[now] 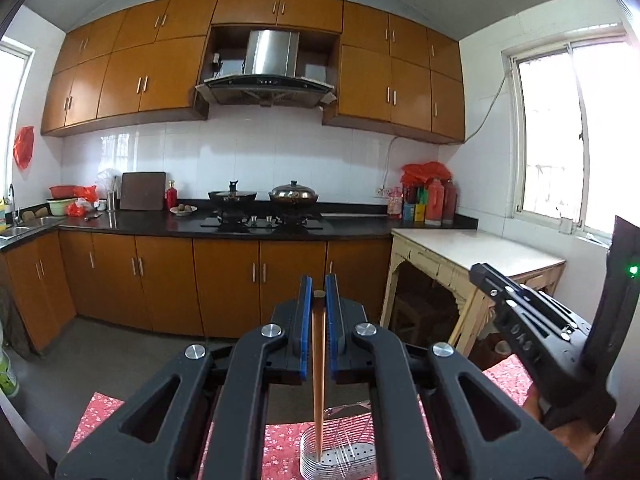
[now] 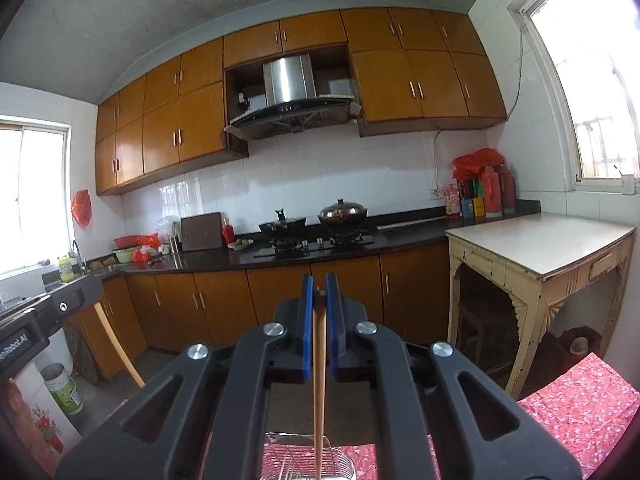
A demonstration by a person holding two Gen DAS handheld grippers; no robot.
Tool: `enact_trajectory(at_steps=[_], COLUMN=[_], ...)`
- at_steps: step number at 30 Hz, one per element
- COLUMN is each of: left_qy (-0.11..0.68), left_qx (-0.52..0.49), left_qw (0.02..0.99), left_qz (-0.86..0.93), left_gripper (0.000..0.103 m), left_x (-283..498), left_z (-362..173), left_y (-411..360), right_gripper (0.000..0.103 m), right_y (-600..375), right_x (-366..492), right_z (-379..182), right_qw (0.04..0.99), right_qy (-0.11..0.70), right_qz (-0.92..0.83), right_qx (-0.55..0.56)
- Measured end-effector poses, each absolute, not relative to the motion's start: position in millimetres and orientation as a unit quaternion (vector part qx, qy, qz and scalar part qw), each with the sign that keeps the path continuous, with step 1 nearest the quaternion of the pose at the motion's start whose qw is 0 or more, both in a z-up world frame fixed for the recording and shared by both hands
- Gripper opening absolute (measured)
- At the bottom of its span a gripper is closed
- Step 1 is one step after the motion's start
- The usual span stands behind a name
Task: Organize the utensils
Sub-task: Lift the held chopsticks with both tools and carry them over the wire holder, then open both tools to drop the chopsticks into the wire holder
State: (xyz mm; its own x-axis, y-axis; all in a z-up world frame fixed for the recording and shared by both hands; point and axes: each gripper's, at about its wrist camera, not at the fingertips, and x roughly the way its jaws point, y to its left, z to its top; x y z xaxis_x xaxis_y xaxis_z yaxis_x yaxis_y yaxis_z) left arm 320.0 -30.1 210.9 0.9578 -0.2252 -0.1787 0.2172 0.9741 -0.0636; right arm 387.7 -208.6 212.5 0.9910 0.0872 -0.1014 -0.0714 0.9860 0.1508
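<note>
My left gripper [image 1: 319, 294] is shut on a brown chopstick [image 1: 319, 368] that hangs down between the blue pads into a wire utensil basket [image 1: 340, 454] on the red floral cloth [image 1: 100, 412]. My right gripper [image 2: 319, 294] is shut on another wooden chopstick [image 2: 319, 384] whose lower end reaches down to the same wire basket [image 2: 304, 458]. The right gripper's body shows at the right of the left wrist view [image 1: 532, 320]. The left gripper's body shows at the left edge of the right wrist view [image 2: 44, 316], with its chopstick [image 2: 118, 344] slanting below it.
A kitchen counter [image 1: 360, 226] with a gas stove and two lidded woks [image 1: 294, 194] runs along the far wall. A cream side table [image 1: 480, 252] stands at the right under a window. A sink [image 1: 16, 232] sits at the far left.
</note>
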Motion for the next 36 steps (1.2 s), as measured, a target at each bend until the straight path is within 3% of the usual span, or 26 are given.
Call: enact_trajectory(at_steps=[14, 15, 17, 18, 19, 20, 21, 36], left_qy=[0.187, 0.19, 0.192, 0.193, 0.193, 0.189, 0.186, 0.182], left_qx=[-0.023, -0.02, -0.019, -0.022, -0.026, -0.028, -0.028, -0.017], left_qw=[0.977, 0.977, 0.978, 0.978, 0.978, 0.979, 0.98, 0.983], left_qz=[-0.097, -0.09, -0.081, -0.079, -0.074, -0.067, -0.063, -0.018], left_gripper=[0.007, 0.007, 0.01, 0.018, 0.025, 0.037, 0.04, 0.042], left_x=[384, 385, 386, 386, 385, 384, 383, 297], left_z=[131, 130, 130, 132, 134, 136, 138, 132], left_y=[-42, -41, -36, -33, -30, -26, -25, 30], right_gripper=[0.008, 0.011, 0.032, 0.046, 0.048, 0.048, 0.048, 0.048], right_y=[-219, -219, -220, -221, -222, -222, -223, -254], right_x=[458, 458, 456, 454, 449, 445, 440, 332], right_z=[119, 117, 115, 116, 117, 119, 121, 97], right_qw=[0.98, 0.98, 0.981, 0.982, 0.984, 0.986, 0.986, 0.982], right_qy=[0.17, 0.173, 0.172, 0.166, 0.158, 0.151, 0.148, 0.17], right_qz=[0.045, 0.044, 0.037, 0.033, 0.029, 0.026, 0.024, 0.006], right_qx=[0.091, 0.09, 0.083, 0.08, 0.076, 0.07, 0.068, 0.077])
